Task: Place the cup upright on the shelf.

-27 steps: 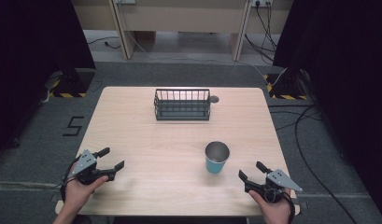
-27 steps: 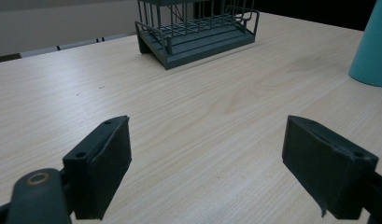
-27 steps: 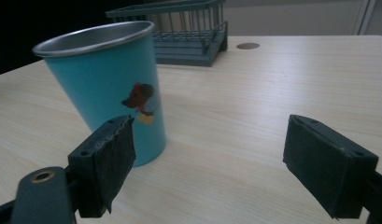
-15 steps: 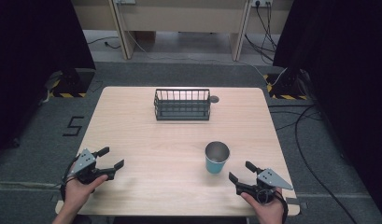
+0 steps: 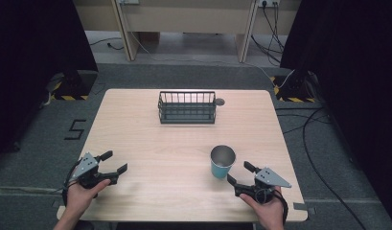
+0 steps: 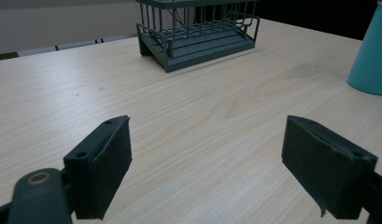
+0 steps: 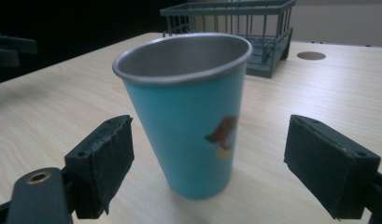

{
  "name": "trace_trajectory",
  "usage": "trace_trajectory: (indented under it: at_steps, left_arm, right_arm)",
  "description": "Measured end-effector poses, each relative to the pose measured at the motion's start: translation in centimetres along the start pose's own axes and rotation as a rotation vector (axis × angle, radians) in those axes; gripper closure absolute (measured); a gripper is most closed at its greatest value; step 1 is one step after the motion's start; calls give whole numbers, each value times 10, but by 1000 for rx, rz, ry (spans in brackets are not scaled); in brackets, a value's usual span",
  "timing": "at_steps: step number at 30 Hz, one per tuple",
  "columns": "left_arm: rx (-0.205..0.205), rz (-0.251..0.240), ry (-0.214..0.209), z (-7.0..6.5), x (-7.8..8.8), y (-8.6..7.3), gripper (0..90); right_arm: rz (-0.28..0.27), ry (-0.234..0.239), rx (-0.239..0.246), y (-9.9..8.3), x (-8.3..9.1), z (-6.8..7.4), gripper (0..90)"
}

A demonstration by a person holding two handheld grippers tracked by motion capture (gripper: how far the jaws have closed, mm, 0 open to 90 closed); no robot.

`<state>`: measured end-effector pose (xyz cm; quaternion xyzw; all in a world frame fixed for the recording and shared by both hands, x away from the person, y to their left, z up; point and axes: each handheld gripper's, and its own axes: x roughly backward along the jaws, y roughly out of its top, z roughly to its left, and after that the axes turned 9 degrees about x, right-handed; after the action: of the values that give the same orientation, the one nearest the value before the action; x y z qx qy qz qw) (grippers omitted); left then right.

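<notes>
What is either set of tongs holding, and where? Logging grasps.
Nothing. Right tongs stand open, short of the teal cup; left tongs are open over bare table.

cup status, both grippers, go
Right gripper open, lined up on the teal cup, not touching. Left gripper open, holding nothing, at near left of table. Cup upright, empty. Wire rack far side, nothing in the way.

Teal cup (image 5: 223, 162) with bare metal inside and rim, tapered, standing upright and empty on the bench (image 5: 150, 143), right-front area. Small brown-orange printed figure on its side wall, visible in the right gripper view (image 7: 191, 112). Sits just ahead of the right tool (image 5: 240, 174), not touched, in line with the gap between the spread jaws.
</notes>
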<state>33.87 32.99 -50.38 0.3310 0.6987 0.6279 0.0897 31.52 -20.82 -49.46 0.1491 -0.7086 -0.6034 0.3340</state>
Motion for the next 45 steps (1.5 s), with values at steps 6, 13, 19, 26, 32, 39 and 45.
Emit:
trace_trajectory:
  at_steps: [6,13,19,26,32,39,45]
  left_arm:
    - [-1,-4,-6,-1,0,0,155]
    - [-1,4,-13,-1,-1,0,158]
    - [-2,4,-15,-1,-1,0,159]
    - [-2,3,-23,-1,-1,0,169]
    - [-2,1,-23,-1,-1,0,172]
    - [-1,-3,-20,-1,0,0,175]
    - [-2,-7,-19,-1,0,1,178]
  right_arm:
    - [5,16,16,8,-18,4,160]
    - [27,29,42,12,-37,7,158]
    - [31,22,47,14,-48,9,150]
    - [43,20,65,14,-56,10,155]
    - [32,25,66,15,-58,12,162]
    - [-3,44,44,20,-57,13,163]
    - [-43,27,35,30,-55,11,162]
